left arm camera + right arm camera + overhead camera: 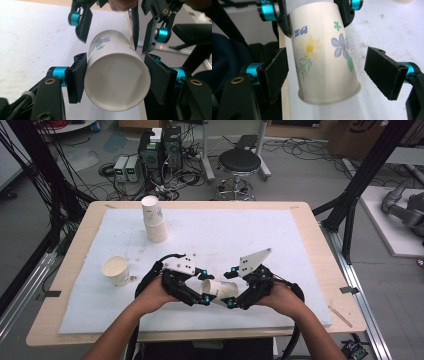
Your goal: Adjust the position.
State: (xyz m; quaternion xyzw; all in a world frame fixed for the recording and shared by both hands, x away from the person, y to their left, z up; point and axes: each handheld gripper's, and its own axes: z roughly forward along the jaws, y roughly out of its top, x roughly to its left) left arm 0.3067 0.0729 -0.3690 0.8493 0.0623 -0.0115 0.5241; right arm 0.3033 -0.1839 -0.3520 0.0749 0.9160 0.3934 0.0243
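Behind, on the desk (310,235), stacked cups (154,219) and a lone cup (116,270) stand apart. Flowered paper cup (220,290) lies sideways, clamped by left tool (204,293); right tool (233,296) open around it.

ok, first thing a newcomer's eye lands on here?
The flowered paper cup held on its side at the table's near edge: left gripper clamps it by the mouth end, right gripper open around its base. Next, the cup stack at the back and a lone cup left.
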